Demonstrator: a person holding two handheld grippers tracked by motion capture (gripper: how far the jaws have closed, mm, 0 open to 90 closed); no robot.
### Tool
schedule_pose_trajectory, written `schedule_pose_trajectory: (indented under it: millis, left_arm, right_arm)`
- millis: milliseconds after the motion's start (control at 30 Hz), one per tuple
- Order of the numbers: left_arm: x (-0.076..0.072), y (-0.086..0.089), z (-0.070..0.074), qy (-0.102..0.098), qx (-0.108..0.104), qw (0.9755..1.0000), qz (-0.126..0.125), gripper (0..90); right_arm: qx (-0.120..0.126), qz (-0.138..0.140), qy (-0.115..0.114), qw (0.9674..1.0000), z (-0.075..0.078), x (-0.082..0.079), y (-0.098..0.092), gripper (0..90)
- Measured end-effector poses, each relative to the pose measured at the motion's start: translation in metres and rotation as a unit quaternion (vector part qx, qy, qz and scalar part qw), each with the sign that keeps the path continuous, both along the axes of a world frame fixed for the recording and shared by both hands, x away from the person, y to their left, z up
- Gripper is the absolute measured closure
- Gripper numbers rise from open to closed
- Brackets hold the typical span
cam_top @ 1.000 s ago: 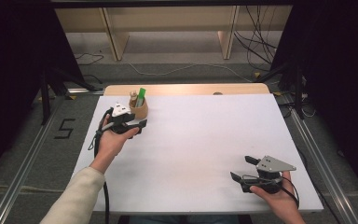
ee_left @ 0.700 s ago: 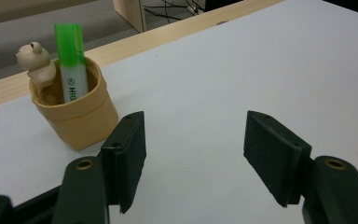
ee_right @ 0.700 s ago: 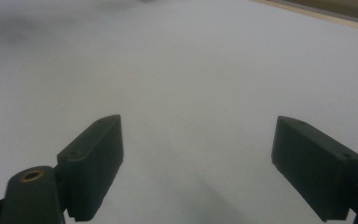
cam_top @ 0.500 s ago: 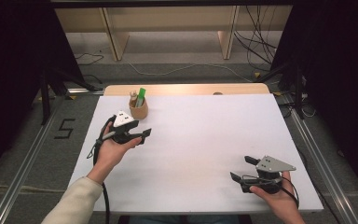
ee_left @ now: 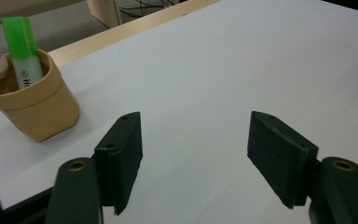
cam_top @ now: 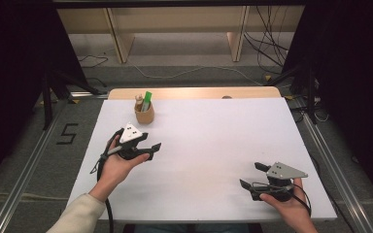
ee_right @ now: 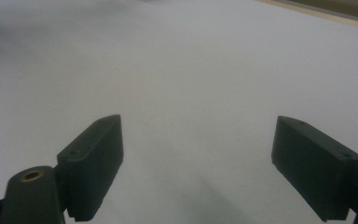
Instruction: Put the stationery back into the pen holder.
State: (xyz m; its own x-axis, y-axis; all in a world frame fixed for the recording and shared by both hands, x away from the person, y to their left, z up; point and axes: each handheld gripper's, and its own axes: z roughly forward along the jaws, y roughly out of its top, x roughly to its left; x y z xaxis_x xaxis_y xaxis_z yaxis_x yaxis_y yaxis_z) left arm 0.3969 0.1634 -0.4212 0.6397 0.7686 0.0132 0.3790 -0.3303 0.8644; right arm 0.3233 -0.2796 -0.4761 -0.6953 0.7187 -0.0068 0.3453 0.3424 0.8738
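A tan cup (cam_top: 144,114) stands at the far left of the white table (cam_top: 213,131), holding a green highlighter (cam_top: 147,99) and a beige wooden piece (cam_top: 138,101). My left gripper (cam_top: 153,151) hovers in front of the cup, apart from it. Its jaws have just been opening and nothing is between them. The left gripper view has the cup (ee_left: 37,112) and highlighter (ee_left: 23,51) at upper left, beyond the open left gripper (ee_left: 196,135). My right gripper (cam_top: 250,174) rests open near the front right edge. In its own view the right gripper (ee_right: 198,140) faces bare table.
A wooden strip (cam_top: 194,92) borders the table's far edge. Behind it stand wooden shelf legs (cam_top: 119,39) and loose cables (cam_top: 267,43) on the floor. Metal rails run along both sides of the table.
My left hand has pulled back from beside the cup toward the near side, and its jaws stand a little wider. The right hand has not moved.
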Motion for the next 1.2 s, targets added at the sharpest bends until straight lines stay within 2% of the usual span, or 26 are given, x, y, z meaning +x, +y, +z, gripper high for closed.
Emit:
schedule_pose_trajectory:
  millis: [167,367,600,900,1200]
  left_arm:
    - [-0.008,-0.005,-0.001,0.001,0.004,0.9999,-0.014,35.0]
    - [-0.020,-0.009,-0.005,0.006,-0.003,0.9996,-0.027,34.1]
    - [-0.032,-0.010,-0.012,0.010,0.003,0.9991,-0.040,30.4]
    - [-0.045,-0.006,-0.018,0.011,0.008,0.9988,-0.046,29.3]
    - [-0.065,0.001,-0.036,0.006,0.002,0.9989,-0.046,29.3]
  right_arm:
    - [-0.002,0.001,0.001,1.0000,0.000,0.000,0.000,17.4]
    - [-0.002,0.001,0.002,1.0000,0.000,0.000,0.001,17.4]
    - [-0.005,0.003,0.002,1.0000,0.000,-0.001,0.001,17.5]
    - [-0.005,0.004,0.001,1.0000,0.000,-0.001,0.002,17.4]
    - [-0.005,0.007,0.000,1.0000,-0.001,-0.001,0.002,17.5]
